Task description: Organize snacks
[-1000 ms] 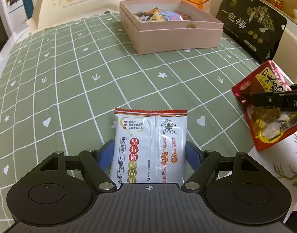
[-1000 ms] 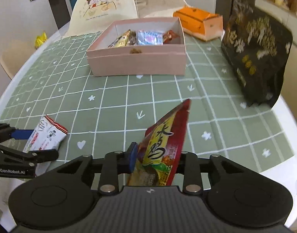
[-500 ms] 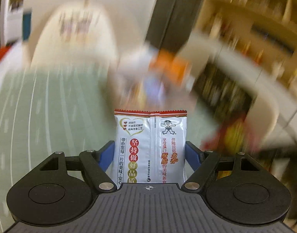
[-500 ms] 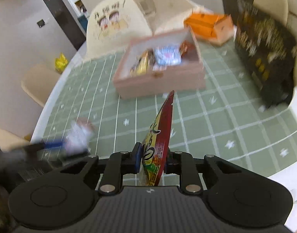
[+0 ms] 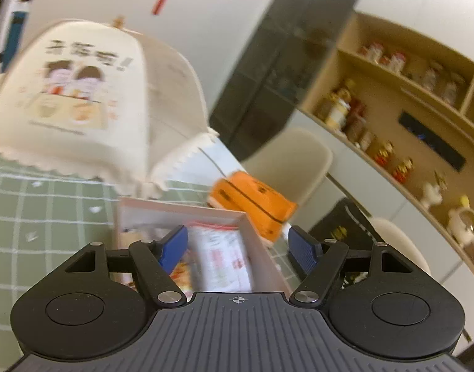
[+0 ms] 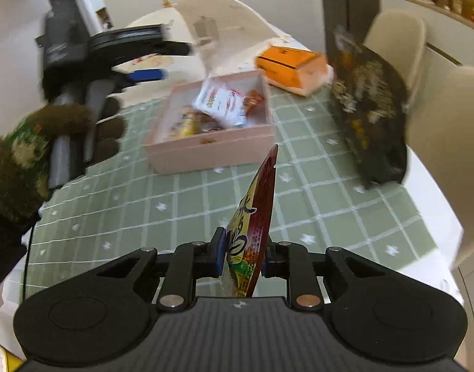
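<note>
The white snack packet (image 6: 221,102) lies in the pink box (image 6: 206,152) on top of other snacks, and shows blurred below the jaws in the left wrist view (image 5: 221,257). My left gripper (image 5: 237,235) hovers above the box (image 5: 181,209); its jaws are wide and closing slightly, with nothing between them. In the right wrist view the left gripper (image 6: 165,62) hangs up and left of the box, held by a gloved hand (image 6: 20,155). My right gripper (image 6: 244,248) is shut on a red snack packet (image 6: 258,204), held edge-up above the tablecloth, in front of the box.
An orange carton (image 6: 292,65) sits behind the box and a tall black bag (image 6: 370,114) stands at the table's right edge. A cream food cover (image 5: 75,102) fills the back left. Pale chairs (image 6: 398,40) stand by the right side. Green checked cloth (image 6: 314,204) covers the table.
My left gripper rose and swung over the pink box, and the white packet left its jaws and now lies in the box. My right gripper pinched the red packet tighter and lifted it.
</note>
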`<state>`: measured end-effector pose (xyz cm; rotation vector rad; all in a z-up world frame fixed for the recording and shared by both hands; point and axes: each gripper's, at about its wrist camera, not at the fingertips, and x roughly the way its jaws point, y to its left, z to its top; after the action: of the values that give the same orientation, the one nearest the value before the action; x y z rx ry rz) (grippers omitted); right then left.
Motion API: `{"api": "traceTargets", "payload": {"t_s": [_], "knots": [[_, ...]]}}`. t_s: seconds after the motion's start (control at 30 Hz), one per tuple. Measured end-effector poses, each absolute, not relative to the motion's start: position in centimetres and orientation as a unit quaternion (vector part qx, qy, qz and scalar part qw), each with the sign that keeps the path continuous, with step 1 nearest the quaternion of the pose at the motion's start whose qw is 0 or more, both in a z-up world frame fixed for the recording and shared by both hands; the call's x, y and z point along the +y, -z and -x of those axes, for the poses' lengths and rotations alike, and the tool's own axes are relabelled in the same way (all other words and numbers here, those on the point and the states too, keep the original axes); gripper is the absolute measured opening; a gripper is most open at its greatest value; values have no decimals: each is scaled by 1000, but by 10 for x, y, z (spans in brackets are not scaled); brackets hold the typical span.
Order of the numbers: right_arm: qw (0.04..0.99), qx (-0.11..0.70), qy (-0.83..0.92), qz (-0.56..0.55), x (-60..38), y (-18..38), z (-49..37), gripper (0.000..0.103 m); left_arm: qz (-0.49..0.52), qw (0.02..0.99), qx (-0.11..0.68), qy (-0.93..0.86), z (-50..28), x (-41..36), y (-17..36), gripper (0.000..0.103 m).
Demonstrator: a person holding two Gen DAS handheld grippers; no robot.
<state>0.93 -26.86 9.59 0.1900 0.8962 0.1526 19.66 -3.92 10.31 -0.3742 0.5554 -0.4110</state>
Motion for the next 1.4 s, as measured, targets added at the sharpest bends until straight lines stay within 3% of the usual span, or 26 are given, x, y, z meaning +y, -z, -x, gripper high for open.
{"api": "traceTargets", "payload": {"t_s": [0.13,0.33,0.37,0.43,0.53,0.73,0.97,1.03,1.17,1.23,1.4], "knots": [[891,428,-72,-131,-289,-104,-24,21,176,922,288,191,-159,-16,-95,77],[920,303,-168,-181,-268,-178,-102,22,175,906,344,176,-122,-1,-72,77],[924,283,-173,-191,-263,-185,-123,27,166,906,353,165,-117,1,-68,77],[933,288,-140,-165,-247,-183,-160,75,142,909,364,145,-102,5,-61,77],[927,338,-98,-127,-233,-151,-180,75,93,914,375,126,-77,8,-50,77],[906,403,-80,-97,-229,-72,-128,75,64,912,395,90,-39,4,-13,77],[891,446,-71,-36,-205,-4,-81,77,34,928,366,56,-39,-18,8,78],[902,425,-64,-30,-200,-2,-79,77,20,932,359,47,-41,-24,9,79],[909,413,-55,19,-186,7,-75,89,-24,940,339,40,-44,-40,16,87],[915,400,-25,30,-183,10,-70,101,-21,943,330,34,-42,-43,19,88],[917,398,-9,-15,-201,14,-69,103,-24,943,330,39,-44,-41,19,88]]}}
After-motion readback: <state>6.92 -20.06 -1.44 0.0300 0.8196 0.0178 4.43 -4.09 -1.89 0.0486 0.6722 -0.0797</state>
